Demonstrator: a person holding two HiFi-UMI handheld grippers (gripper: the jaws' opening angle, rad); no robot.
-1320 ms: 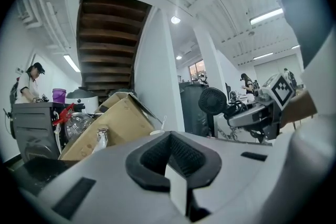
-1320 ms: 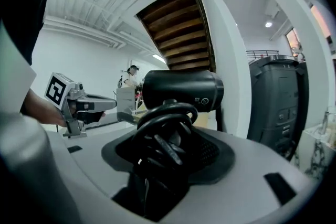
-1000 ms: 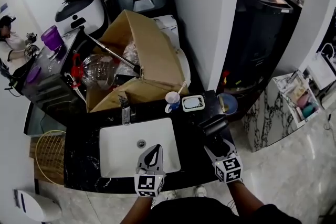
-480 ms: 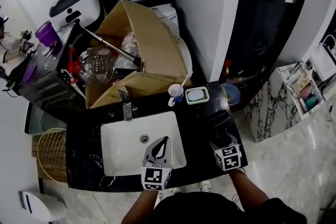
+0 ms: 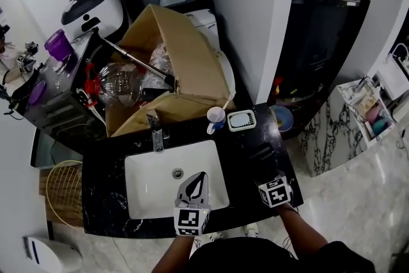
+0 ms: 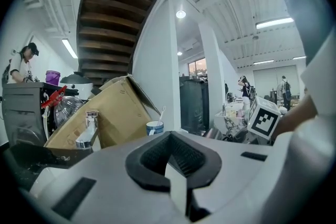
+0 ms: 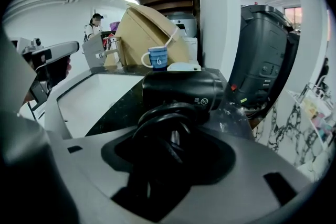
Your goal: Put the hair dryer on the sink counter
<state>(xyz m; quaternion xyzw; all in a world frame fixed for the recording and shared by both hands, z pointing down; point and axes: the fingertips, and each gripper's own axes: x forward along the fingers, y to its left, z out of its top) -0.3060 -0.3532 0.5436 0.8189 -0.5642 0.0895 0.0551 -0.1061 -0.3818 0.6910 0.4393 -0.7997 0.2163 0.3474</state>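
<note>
My right tongs [image 5: 270,179] grip the dryer [image 7: 181,89] by its cord-wrapped handle, its body down at the surface [image 5: 246,140] right of the sink [image 5: 150,182], apparently for release; left tongs [image 5: 198,177] closed, empty.

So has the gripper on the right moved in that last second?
Yes, slightly: the right gripper has slid farther in over the sink counter, away from its front edge, toward the soap dish.

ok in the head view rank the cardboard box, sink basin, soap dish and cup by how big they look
1. cardboard box, the largest, though it stands taller and nearer the camera.
2. sink basin.
3. soap dish and cup: both small and much alike, so not ranked.
</note>
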